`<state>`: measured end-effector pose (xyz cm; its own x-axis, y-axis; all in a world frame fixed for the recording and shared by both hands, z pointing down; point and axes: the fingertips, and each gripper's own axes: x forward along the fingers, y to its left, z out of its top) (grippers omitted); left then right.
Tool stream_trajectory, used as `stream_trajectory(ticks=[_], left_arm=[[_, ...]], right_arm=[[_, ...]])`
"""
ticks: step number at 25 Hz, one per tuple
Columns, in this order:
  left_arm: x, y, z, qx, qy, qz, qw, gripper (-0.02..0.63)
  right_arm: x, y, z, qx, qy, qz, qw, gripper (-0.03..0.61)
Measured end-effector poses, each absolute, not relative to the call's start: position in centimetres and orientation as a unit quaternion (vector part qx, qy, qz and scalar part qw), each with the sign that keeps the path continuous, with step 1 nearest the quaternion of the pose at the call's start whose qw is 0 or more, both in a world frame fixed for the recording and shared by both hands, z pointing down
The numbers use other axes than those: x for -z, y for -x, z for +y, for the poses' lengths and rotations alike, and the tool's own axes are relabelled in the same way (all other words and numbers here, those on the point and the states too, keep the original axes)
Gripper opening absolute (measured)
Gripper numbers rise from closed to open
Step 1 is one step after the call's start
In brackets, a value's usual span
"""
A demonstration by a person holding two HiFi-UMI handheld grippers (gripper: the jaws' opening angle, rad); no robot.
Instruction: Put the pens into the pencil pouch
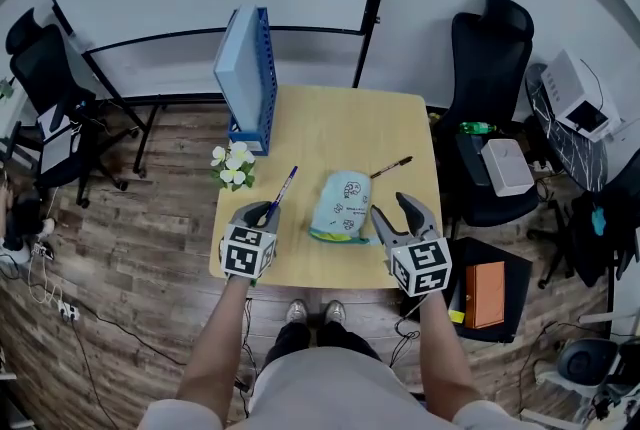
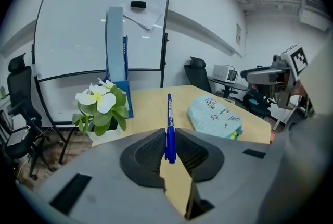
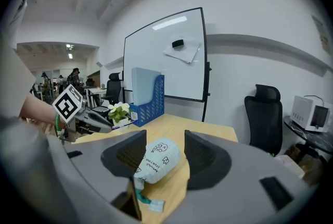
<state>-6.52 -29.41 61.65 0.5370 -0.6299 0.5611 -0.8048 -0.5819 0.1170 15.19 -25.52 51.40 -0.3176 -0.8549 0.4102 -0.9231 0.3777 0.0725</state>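
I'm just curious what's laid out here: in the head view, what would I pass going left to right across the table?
flowers → blue pen, gripped in the left gripper → pouch → dark pen

Pouch (image 1: pixel 340 206) lies mid table (image 1: pixel 330 118); loose pen (image 1: pixel 391 166) behind it; held pen (image 1: pixel 284 188) and flowers (image 1: pixel 232 165) left; file holder (image 1: pixel 262 78) behind them
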Motion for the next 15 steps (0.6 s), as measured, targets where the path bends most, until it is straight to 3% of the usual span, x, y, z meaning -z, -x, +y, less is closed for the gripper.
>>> stream_trajectory(ticks=[15], left_arm=[[-62.5,6.3,-23.5,-0.241,-0.861,-0.396,0.208,0.064]], right_arm=[[-63.2,-11.7,-22.1,-0.192,-0.445,-0.822,0.298,0.246]])
